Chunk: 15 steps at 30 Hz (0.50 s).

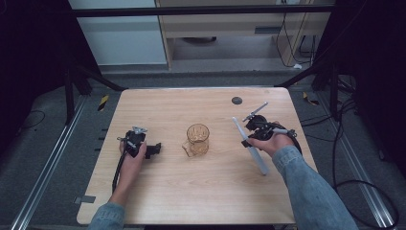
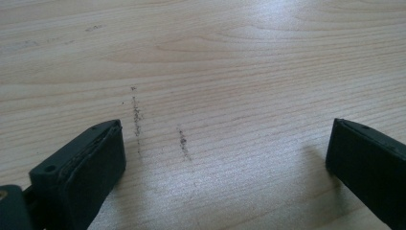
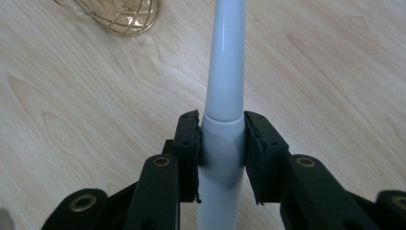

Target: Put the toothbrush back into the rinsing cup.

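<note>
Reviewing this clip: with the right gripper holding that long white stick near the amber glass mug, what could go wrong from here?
1. The right gripper clamps the white stick on a smooth round section with long ends on both sides, so it may pivot or slip.
2. The glass mug stands free on the table; a swinging stick end might tip it.
3. The left gripper is open over bare wood, away from the mug, so nothing steadies it.

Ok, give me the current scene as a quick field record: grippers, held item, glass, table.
right gripper: shut on the long pale grey-white plastic wand, gripped at its thicker section
left gripper: open, nothing between the jaws, low over the light wooden table
amber patterned glass mug: upright at table centre, between the grippers, untouched
</note>
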Tool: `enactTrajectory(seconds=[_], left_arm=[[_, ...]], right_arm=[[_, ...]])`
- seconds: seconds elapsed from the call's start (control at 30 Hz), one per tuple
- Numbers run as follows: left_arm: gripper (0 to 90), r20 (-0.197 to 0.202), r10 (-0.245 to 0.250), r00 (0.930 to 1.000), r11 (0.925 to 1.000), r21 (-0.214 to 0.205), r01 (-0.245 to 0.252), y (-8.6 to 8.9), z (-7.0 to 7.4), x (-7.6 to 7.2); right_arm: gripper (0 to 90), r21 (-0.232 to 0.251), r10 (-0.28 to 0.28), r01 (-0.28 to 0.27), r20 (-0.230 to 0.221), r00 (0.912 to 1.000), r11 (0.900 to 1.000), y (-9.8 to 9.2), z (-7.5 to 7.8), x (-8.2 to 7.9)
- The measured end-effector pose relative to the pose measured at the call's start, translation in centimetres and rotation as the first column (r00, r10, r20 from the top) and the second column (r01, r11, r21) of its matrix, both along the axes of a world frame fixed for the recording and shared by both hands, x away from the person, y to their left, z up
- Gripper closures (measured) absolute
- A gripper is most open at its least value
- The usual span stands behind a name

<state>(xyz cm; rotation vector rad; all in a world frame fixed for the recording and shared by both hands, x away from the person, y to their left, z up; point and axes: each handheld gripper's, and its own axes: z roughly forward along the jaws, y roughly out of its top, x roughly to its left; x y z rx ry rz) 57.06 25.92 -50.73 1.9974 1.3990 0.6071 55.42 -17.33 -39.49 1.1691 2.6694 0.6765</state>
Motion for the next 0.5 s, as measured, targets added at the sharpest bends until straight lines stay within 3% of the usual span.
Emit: enactTrajectory(seconds=[0.5], left_arm=[[0.0, 0.000, 0.000, 1.0000, 1.0000, 0.000, 0.000, 0.0, 0.0, 0.0]], right_arm=[[68.0, 0.041, -0.010, 0.006, 0.078, 0.9969, 0.9991, -0.2, 2.4, 0.5]])
